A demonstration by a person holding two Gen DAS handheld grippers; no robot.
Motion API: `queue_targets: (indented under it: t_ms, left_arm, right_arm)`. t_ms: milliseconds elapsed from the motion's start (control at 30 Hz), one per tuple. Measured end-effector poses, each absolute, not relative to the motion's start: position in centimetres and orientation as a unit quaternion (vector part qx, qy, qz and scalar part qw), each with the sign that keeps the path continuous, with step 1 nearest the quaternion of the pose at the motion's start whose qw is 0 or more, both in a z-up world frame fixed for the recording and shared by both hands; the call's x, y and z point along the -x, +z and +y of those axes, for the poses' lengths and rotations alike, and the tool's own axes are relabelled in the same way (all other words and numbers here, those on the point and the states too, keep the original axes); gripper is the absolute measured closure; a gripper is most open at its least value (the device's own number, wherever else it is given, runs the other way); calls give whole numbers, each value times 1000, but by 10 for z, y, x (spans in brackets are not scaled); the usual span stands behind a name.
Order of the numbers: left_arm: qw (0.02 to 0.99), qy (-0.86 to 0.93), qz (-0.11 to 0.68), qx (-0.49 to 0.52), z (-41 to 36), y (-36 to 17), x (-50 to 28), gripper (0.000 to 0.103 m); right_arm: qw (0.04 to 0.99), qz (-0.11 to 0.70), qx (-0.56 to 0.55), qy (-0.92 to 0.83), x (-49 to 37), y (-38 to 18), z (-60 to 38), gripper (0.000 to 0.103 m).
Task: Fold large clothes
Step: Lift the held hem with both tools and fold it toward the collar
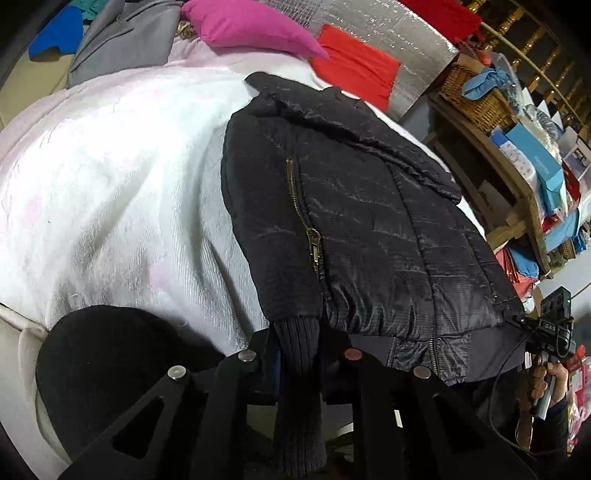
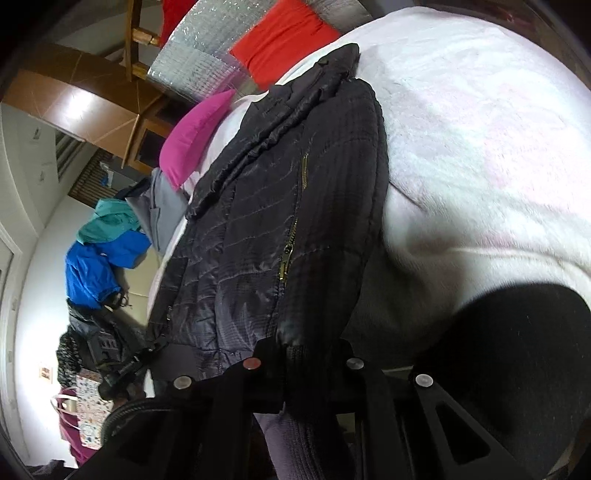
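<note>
Left gripper (image 1: 299,365): clamped on puffer jacket (image 1: 354,206) ribbed cuff (image 1: 299,354). Right gripper (image 2: 306,365): clamped on its hem. Jacket lies on white blanket (image 1: 122,177), I judge knit may slip out when lifted.

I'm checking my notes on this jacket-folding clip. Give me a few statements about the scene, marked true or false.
1. The black puffer jacket lies on a white blanket. True.
2. The left tool is shut on a ribbed cuff of the jacket. True.
3. The right tool hangs open above the jacket. False: it is shut on the jacket's ribbed edge.
4. The jacket's pocket zipper is silver plastic. False: it looks brass-coloured.
5. A pink pillow lies beyond the jacket. True.
</note>
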State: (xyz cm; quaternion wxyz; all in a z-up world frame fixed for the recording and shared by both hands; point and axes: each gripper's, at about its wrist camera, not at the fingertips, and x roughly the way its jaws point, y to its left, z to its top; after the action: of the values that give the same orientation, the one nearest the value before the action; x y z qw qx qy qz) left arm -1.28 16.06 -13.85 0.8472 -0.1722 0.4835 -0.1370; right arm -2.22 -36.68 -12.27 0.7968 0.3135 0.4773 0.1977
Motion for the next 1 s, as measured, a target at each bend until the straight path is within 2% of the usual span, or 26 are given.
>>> queue_targets:
  t_ms: [67,200,233,533,633,667,700,733,800,1000]
  left_arm:
    - [838,-124,502,176,158,-148,-1,84]
    - [835,-106,510,176,156,-160,-15,67]
    - [835,-107,509,180,156,-161,-16,58]
    - [833,-109,510,181,147,-165,-21,52]
    - [835,-111,509,177,144,-167,-24,53]
    - [837,-113,506,176,144,-166,-24,57]
    - [839,-113,504,172,144,-165,-24,71]
    - [842,-112,501,164,144,-163,-23,79]
    - [845,-117,496,161,145,-158,-21,82]
    - [861,-130,465,158,150,-134,-4,85]
  right_arm:
    - [793,477,-324,196,17,-126,-368,85]
    - [790,479,-334,186,10,-133,-364,83]
    - [791,481,-329,183,8,-134,-363,80]
    - [798,496,-304,159,3,-138,-362,74]
    - [803,502,-285,145,-3,-139,-356,67]
    - [803,506,-280,143,-5,-140,-354,66]
    - [802,511,-275,142,-7,-142,-352,66]
    - [801,513,-274,145,-9,-144,-350,67]
    - [795,518,-275,153,-12,-148,-349,81]
    - [791,487,-305,209,4,-136,-360,87]
